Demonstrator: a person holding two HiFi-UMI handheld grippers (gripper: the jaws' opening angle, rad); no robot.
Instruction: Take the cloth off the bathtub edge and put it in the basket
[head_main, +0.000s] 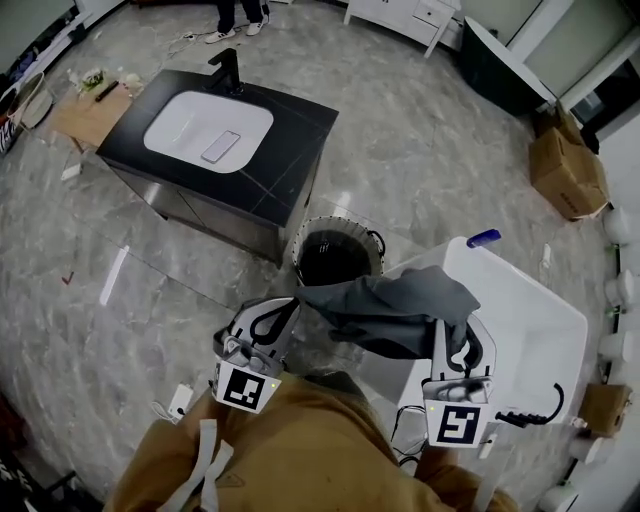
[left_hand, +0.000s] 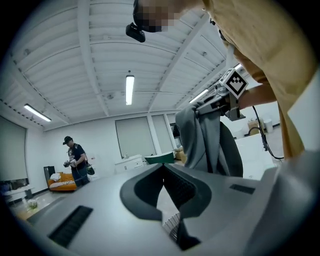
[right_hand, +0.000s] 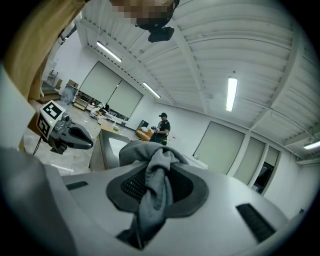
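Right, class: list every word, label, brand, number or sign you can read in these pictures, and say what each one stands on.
No words, numbers or brands can be read in any view.
Left gripper, right gripper: the square markers on them are black-and-white patterns, not text.
Cloth: plain grey, no label showing.
Cardboard boxes: any print is too small to read.

Left claw, right claw both closed

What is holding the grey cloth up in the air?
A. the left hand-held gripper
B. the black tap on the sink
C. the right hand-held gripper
C: the jaws of the right hand-held gripper are pinched on the grey cloth.
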